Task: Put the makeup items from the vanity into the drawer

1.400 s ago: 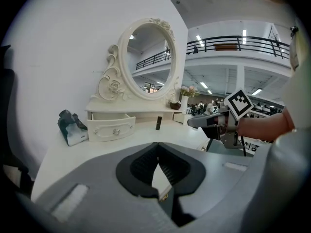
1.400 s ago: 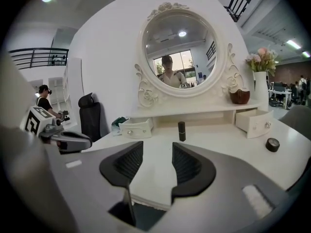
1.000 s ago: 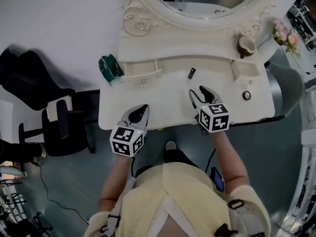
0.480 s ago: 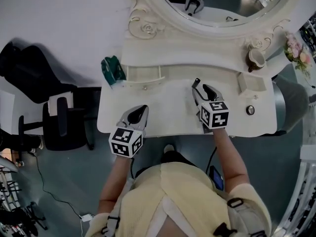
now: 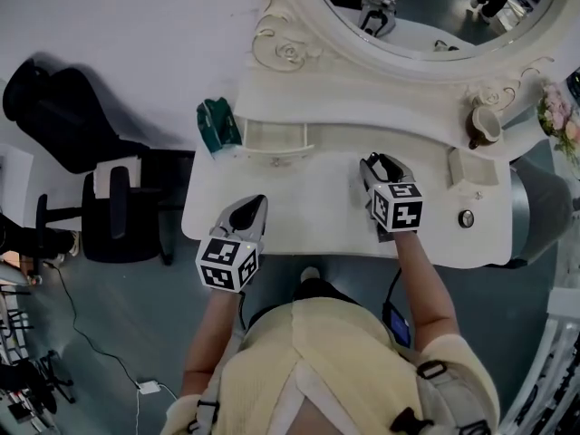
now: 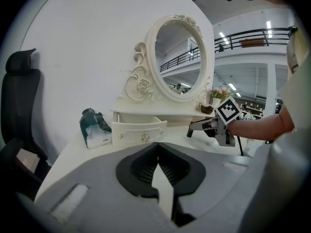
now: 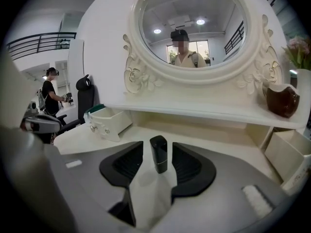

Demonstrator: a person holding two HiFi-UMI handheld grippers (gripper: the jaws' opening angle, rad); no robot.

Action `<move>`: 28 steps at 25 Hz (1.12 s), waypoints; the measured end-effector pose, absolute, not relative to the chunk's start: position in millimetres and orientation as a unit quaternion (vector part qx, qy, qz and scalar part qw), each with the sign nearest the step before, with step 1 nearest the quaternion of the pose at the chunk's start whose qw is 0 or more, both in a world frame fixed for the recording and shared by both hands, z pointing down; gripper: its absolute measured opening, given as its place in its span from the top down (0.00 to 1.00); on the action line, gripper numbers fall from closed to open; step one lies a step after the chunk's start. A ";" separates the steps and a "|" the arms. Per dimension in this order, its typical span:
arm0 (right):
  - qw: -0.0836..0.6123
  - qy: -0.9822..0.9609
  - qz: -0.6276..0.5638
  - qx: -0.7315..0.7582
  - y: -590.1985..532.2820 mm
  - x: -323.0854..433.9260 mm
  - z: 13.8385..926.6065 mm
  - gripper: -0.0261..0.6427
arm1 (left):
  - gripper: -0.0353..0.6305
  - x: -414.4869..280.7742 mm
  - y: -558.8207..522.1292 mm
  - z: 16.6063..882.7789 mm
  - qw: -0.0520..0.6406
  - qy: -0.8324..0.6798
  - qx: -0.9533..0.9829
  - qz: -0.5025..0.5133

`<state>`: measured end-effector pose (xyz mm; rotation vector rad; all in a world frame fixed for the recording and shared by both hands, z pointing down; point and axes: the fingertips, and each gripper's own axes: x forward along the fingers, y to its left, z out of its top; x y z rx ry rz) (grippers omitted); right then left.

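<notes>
White vanity top: right gripper spread around a standing black tube, not touching; left gripper pressed together.

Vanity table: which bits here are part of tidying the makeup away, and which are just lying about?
Job: black makeup tube between the right gripper's open jaws; open drawer; small round item, possibly makeup.
Lying about: green tissue pack; brown jug; flowers; office chair.
</notes>
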<state>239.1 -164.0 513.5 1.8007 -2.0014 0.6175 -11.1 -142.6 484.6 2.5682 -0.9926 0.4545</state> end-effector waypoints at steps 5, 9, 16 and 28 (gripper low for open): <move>0.193 -0.711 0.218 0.640 -171.2 239.0 516.1 0.70 | 0.94 -18.2 -144.1 487.0 0.177 -0.364 0.900 0.161; 0.198 -0.707 0.210 0.645 -171.6 241.3 514.8 0.78 | 0.94 -19.4 -144.9 488.5 0.179 -0.368 0.899 0.160; 0.214 -0.713 0.203 0.636 -166.5 236.0 512.2 0.78 | 0.94 -15.3 -149.2 484.8 0.177 -0.365 0.901 0.154; 0.190 -0.729 0.177 0.633 -169.9 220.1 476.2 0.78 | 0.94 -23.4 -168.0 463.8 0.163 -0.371 0.904 0.135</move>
